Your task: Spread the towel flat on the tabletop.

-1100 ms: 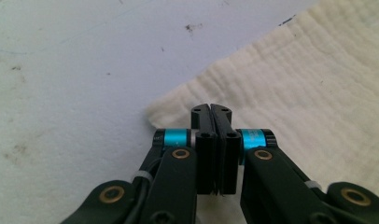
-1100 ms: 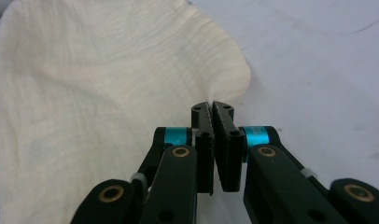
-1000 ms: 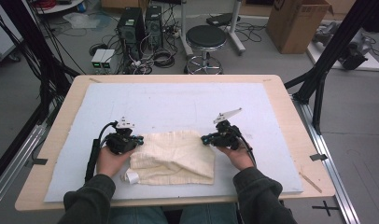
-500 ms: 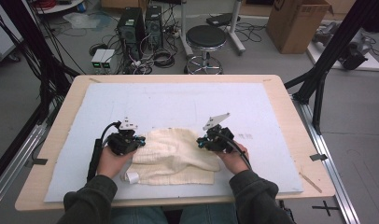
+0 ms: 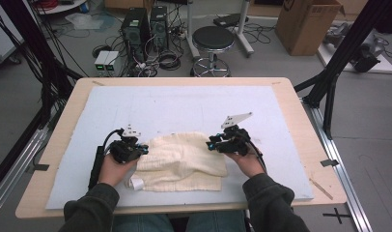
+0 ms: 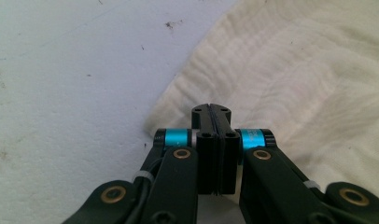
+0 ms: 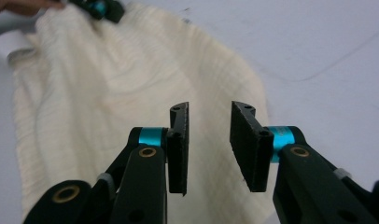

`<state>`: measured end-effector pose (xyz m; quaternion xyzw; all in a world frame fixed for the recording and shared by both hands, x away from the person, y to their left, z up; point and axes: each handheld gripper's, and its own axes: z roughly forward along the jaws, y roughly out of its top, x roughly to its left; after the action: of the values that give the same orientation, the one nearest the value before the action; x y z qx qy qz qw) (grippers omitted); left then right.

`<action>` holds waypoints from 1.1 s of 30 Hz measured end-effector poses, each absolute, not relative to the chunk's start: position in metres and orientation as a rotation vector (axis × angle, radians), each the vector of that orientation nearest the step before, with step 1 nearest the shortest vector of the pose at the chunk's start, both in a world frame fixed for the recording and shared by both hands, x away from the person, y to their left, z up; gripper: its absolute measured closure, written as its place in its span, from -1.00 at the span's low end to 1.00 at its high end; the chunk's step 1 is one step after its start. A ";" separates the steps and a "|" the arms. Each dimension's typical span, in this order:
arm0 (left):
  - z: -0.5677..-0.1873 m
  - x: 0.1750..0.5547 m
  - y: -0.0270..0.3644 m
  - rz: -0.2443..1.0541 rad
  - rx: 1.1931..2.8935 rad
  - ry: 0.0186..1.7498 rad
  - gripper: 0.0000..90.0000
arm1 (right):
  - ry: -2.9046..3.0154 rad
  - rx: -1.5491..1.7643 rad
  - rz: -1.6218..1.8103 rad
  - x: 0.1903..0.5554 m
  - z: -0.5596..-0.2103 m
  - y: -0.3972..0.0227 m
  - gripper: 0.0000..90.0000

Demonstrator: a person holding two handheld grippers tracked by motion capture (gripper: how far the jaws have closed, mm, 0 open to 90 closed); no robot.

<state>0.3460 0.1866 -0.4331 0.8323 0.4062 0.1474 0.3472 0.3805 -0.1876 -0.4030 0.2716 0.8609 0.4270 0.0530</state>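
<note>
Cream, ribbed knit is what I'm working: the folded cloth (image 5: 180, 162) lies on the near middle of the pale blue mat (image 5: 184, 104), between my two hands, with a small white label peeking out at its near left corner. A second ago its right side stretched out to where my right gripper (image 5: 214, 143) stood; now that side has been carried in and laid over the rest, so the bundle sits narrower and a rounded fold edge shows on the right. The right gripper's jaws have just been opening, and in the right gripper view they stand parted above the knit with nothing between the pads, so I judge that fold as released. The left gripper (image 6: 210, 112) is clamped tight at the cloth's left edge; its jaws meet with no gap, and from the left gripper view I can't tell whether any fabric is pinched between them or they simply rest at the hem. I read this as one fold done and pinned at the left. Beyond the mat, the wooden tabletop (image 5: 300, 111) frames it, with a stool (image 5: 213, 38) on the floor behind.
</note>
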 end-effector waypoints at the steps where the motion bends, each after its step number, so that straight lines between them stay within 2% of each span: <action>1: -0.433 0.346 0.187 0.384 2.158 1.053 0.97 | 2.600 0.847 1.294 0.386 -0.403 -0.191 0.54; 6: -0.433 0.347 0.187 0.383 2.150 1.057 0.97 | 2.546 1.010 1.306 0.410 -0.412 -0.205 0.58; 12: -0.433 0.347 0.189 0.383 2.147 1.062 0.97 | 2.632 1.065 1.239 0.422 -0.431 -0.195 0.50; 16: -0.432 0.348 0.190 0.390 2.128 1.067 0.97 | 2.714 1.049 1.226 0.423 -0.435 -0.192 0.93; 19: -0.429 0.350 0.190 0.395 2.092 1.075 0.98 | 2.631 1.000 1.215 0.417 -0.423 -0.195 0.95; 24: -0.422 0.350 0.192 0.381 2.023 1.082 0.98 | 2.491 0.923 1.171 0.406 -0.402 -0.195 0.95; 28: -0.425 0.348 0.192 0.365 2.078 1.072 0.98 | 2.569 0.883 1.119 0.399 -0.409 -0.183 0.92; 33: -0.430 0.347 0.191 0.349 2.120 1.073 0.98 | 2.778 0.820 1.115 0.390 -0.428 -0.166 0.62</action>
<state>0.3474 0.1907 -0.4299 0.8231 0.4166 0.1354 0.3615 0.3898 -0.1662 -0.4280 0.2641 0.8949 0.3593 0.0188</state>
